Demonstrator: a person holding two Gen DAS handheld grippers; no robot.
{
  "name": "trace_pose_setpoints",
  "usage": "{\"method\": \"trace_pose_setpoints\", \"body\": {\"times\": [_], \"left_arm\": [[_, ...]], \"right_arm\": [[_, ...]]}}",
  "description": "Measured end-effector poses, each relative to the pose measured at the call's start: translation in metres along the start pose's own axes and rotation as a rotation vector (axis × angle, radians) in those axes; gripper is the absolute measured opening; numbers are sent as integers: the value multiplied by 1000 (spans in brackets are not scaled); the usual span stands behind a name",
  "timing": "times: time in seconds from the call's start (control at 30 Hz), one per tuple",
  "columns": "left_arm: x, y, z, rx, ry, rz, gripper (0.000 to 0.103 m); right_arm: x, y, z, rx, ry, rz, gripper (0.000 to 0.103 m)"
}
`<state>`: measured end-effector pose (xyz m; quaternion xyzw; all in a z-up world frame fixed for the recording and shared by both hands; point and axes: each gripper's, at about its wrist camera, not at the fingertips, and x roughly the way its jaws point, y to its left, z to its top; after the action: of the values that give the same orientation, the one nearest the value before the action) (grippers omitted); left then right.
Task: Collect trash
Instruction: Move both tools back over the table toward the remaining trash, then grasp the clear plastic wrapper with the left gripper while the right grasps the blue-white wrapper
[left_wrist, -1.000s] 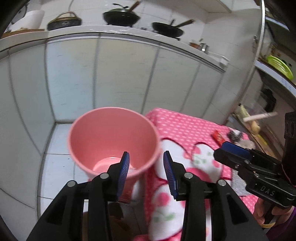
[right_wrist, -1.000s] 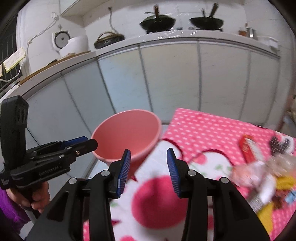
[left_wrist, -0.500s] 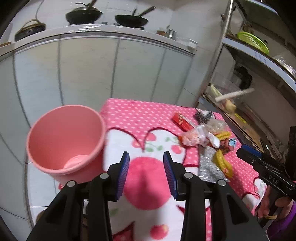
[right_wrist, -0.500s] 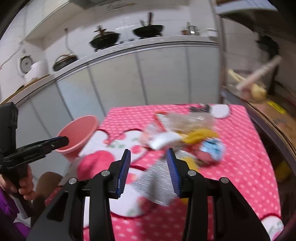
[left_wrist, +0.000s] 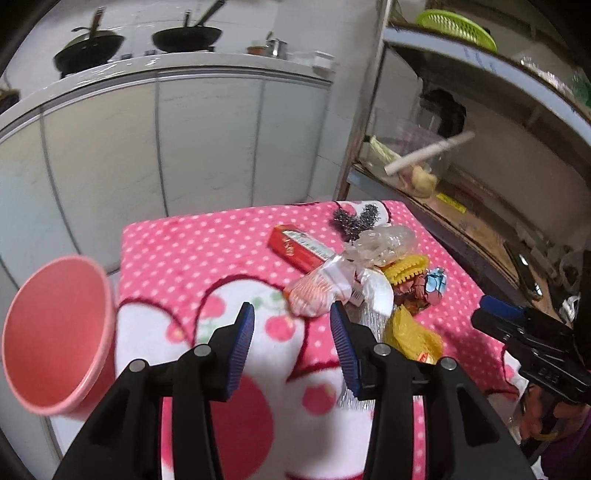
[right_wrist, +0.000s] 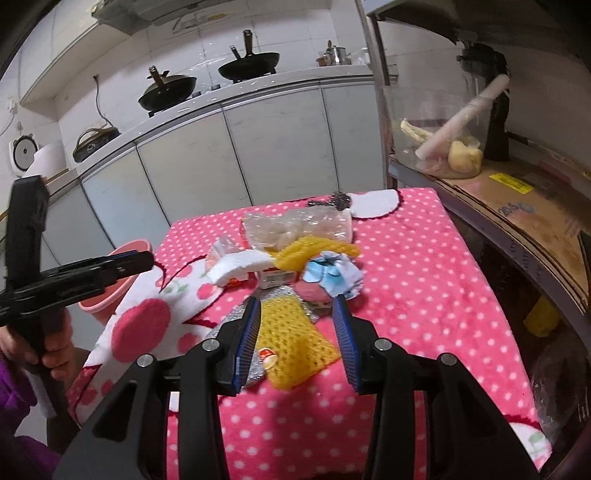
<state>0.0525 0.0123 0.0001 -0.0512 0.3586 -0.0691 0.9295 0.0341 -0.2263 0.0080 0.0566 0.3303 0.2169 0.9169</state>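
Yellow net (right_wrist: 295, 339) lies just ahead of the right gripper (right_wrist: 297, 317), long axis running away from it, nearer than the left gripper (left_wrist: 291, 325); both wide open, empty; bin (left_wrist: 55, 332) sits left.

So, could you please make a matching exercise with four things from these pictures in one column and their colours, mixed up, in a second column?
Things:
1. bucket
2. foam net
3. flat box
4. foam piece

Colours:
A. white
B. red
C. pink
D. yellow

Pairs: 1-C, 2-D, 3-B, 4-A

The bucket stands off the left edge of the polka-dot cloth; the other three lie on it in the trash pile. The foam net is just ahead of the open right gripper.
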Motion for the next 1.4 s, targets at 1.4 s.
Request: {"method": "trace_pose_setpoints", "body": {"times": [1.4], "left_arm": [[14, 12, 0, -61, -5, -41, 8]], "right_arm": [[57, -37, 19, 124, 78, 19, 41]]}}
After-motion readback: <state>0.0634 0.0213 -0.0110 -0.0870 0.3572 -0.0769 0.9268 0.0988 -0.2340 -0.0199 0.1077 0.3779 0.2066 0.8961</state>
